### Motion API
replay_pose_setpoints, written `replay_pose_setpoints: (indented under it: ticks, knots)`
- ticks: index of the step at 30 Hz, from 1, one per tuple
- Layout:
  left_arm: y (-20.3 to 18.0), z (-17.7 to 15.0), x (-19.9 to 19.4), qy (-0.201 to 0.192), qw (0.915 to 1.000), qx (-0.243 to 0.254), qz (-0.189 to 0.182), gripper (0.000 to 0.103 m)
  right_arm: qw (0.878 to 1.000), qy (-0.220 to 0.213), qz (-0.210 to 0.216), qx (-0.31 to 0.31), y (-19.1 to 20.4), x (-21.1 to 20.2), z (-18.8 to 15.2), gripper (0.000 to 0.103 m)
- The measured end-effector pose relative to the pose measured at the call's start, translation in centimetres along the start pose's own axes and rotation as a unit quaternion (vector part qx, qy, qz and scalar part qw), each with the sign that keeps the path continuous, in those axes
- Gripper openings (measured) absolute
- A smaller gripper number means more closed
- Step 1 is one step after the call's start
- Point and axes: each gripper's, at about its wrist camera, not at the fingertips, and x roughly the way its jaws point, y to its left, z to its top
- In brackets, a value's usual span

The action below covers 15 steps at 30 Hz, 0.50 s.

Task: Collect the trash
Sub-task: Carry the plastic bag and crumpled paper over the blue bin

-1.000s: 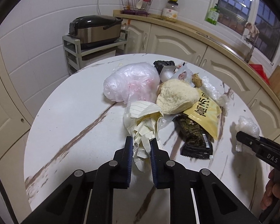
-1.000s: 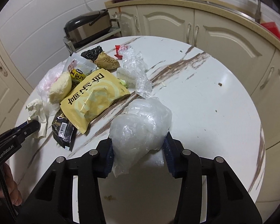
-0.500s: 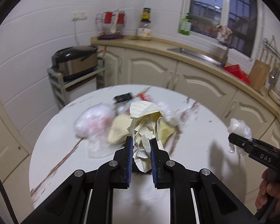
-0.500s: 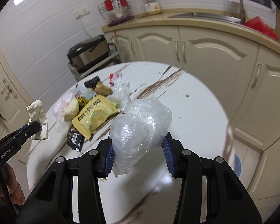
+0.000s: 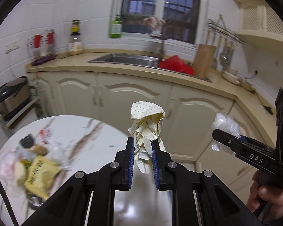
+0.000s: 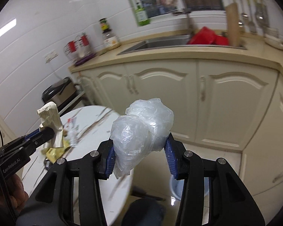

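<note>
While you hold both tools up off the round white marble-veined table (image 5: 69, 131), your left gripper (image 5: 142, 155) is clenched on a crumpled wad of cream lined paper (image 5: 147, 128). Its blue pads pinch the wad's lower half, so the paper's long axis stands upright between the fingers, with its folded top pointing up toward the cream cabinet doors (image 5: 134, 98) and a loose tail hanging below the pads. From the right wrist camera the same wad shows above the table's near edge, standing upright.

Your right gripper (image 6: 140, 155) is grasping a crumpled bundle of clear plastic film (image 6: 141, 130). The bundle is wider than the paper, so the jaws stand partly apart with their pads pressed into its sides. Its long axis leans up and to the right of the table, bulging above the fingertips, and a limp corner droops down at the left pad.

On the table, at its left side, lies the rest of the trash: a yellow snack packet (image 5: 40, 175), a pink-tinted plastic bag (image 5: 6, 163) and darker wrappers, all blurred. To the right of the table, low on the glossy floor, a pale round bin rim (image 6: 174, 185) shows behind your right gripper's right finger.
</note>
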Motion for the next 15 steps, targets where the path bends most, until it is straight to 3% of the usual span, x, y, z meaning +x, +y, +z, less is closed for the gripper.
replay_pose_setpoints:
  ticks: [7,15]
  knots:
    - [-4.5,1.7,7.1,0.04,0.9978,0.019,-0.049,0.014,0.997,0.004,-0.056,0.051,-8.5,0.0,0.3,0.043]
    - [-6.9,3.5,20.7,0.163,0.9835,0.026,-0.075,0.014,0.986,0.086,-0.072,0.121,-17.5,6.4,-3.4,0.043]
